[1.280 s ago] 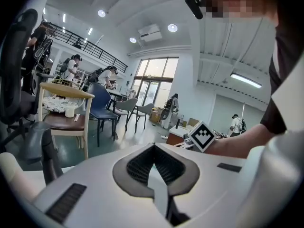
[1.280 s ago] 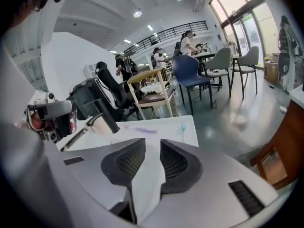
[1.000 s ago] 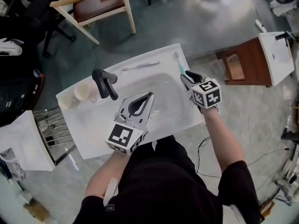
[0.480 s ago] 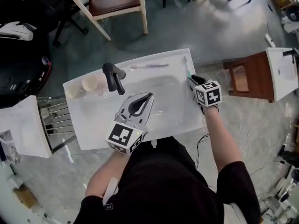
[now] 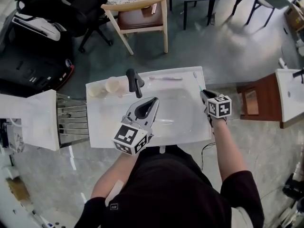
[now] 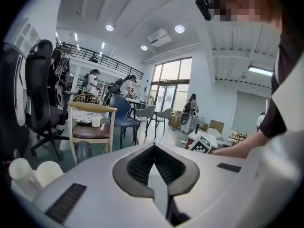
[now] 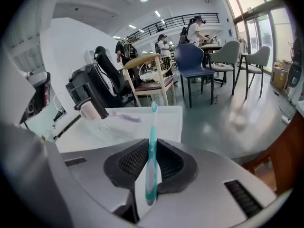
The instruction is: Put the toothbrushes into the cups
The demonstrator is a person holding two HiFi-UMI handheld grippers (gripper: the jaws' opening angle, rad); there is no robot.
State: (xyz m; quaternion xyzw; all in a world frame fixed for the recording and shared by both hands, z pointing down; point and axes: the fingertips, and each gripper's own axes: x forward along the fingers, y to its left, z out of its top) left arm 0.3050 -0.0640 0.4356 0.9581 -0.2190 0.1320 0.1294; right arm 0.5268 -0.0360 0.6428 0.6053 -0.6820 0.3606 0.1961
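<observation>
A teal toothbrush (image 7: 152, 148) stands up between the pads of my right gripper (image 7: 151, 146), which is shut on it; its head points away from me. In the head view the right gripper (image 5: 204, 94) is at the sink's right rim, with the teal toothbrush (image 5: 196, 79) sticking out beyond it. A purple toothbrush (image 5: 165, 78) lies on the back ledge. Two pale cups (image 5: 114, 84) (image 5: 95, 90) stand left of the black faucet (image 5: 134, 82). My left gripper (image 5: 152, 101) hovers over the basin, shut and empty. In the left gripper view (image 6: 154, 148) the cups (image 6: 33, 172) show at lower left.
The white sink (image 5: 104, 132) stands alone on a grey floor. A metal rack (image 5: 73, 120) and white box are at its left, a wooden stand (image 5: 251, 103) at its right. A wooden chair (image 5: 140, 18) stands behind the sink, and people stand far off (image 6: 127, 87).
My left gripper has risen a little over the basin, still shut. The right gripper keeps its hold on the teal toothbrush at the right rim. The head view has swung, so the sink sits further right.
</observation>
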